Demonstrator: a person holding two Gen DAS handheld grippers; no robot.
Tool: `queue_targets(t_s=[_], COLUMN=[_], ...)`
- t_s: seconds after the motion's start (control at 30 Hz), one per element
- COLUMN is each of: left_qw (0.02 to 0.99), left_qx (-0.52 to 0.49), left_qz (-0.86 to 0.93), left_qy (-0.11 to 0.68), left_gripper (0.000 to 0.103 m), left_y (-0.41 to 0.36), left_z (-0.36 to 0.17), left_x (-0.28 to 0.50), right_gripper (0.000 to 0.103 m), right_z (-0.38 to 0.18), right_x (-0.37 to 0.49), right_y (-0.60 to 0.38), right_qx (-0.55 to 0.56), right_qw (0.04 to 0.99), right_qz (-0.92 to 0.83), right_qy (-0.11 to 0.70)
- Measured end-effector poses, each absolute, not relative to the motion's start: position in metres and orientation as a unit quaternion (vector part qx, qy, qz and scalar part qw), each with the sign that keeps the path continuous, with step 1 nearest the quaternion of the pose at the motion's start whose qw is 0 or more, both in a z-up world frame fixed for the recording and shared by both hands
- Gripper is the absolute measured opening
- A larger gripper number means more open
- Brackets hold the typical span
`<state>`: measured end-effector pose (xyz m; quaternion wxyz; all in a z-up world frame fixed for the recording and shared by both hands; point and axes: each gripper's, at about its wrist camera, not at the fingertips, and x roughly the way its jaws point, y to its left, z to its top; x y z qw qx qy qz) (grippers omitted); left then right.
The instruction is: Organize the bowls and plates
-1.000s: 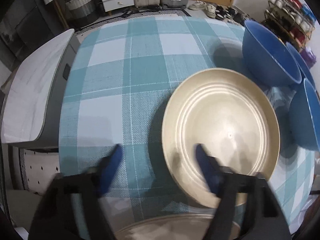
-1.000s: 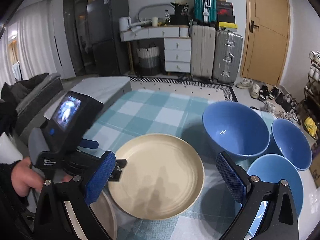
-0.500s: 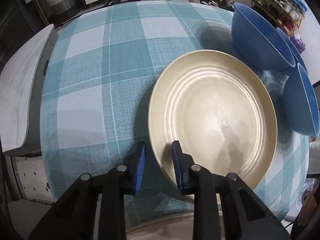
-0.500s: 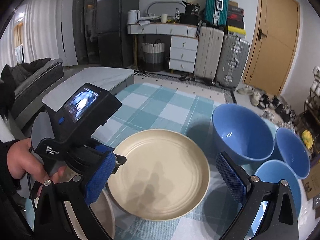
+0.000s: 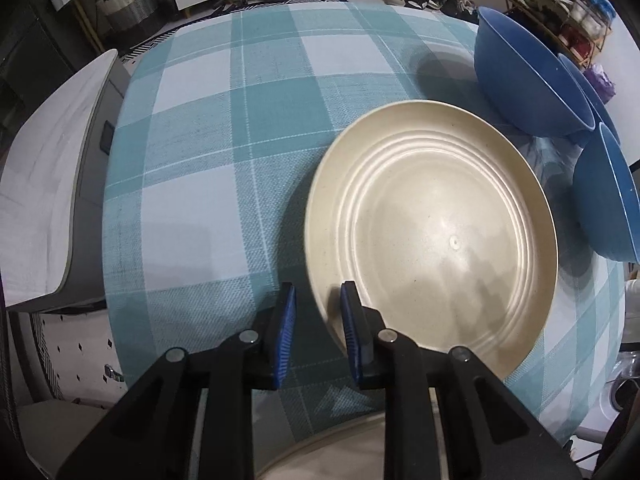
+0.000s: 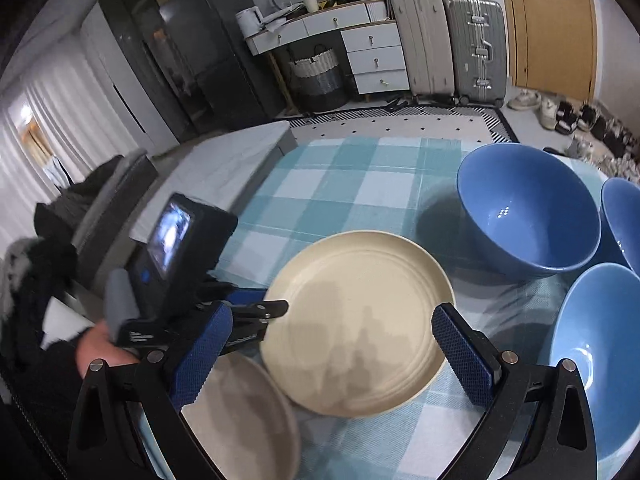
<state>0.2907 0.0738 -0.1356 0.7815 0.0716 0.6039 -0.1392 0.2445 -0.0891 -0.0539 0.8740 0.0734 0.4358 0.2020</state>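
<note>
A cream plate (image 5: 436, 232) lies on the checked tablecloth (image 5: 224, 128); it also shows in the right wrist view (image 6: 360, 316). My left gripper (image 5: 318, 328) is shut on the plate's near left rim, which looks tilted up. A second cream plate (image 6: 244, 412) sits below it at the table's near edge. Three blue bowls stand to the right: a large one (image 6: 524, 208), one behind it (image 6: 622, 220) and a near one (image 6: 600, 356). My right gripper (image 6: 332, 356) is open and empty above the near plates.
A grey bench (image 5: 44, 184) runs along the table's left side. White drawers (image 6: 372, 56), suitcases (image 6: 472, 44) and a basket (image 6: 316, 76) stand against the far wall. Shoes (image 6: 560, 108) lie by the door. A shoe rack (image 5: 560, 4) stands behind the bowls.
My left gripper has closed from wide open onto the plate's near left rim and lifted it a little. My right gripper has stayed open and shifted slightly.
</note>
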Motion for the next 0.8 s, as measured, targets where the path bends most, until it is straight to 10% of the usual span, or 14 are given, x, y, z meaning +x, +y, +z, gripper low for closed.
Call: queue_targets(t_s=[0.47,0.8], left_qw=[0.789,0.795], left_qx=[0.055,0.046], left_qz=[-0.113,-0.093], left_qy=[0.601,0.598], left_gripper=[0.021,0.021], left_y=[0.095,0.12], left_z=[-0.126,-0.124], left_x=[0.282,0.277], right_gripper=[0.102,0.102], right_z=[0.022,-0.038], right_x=[0.199,0.261], right_y=[-0.078,-0.077], right_qx=[0.049,0.084], right_qw=[0.897,0.882], right_qz=[0.226,0.184], right_qy=[0.377,0.426])
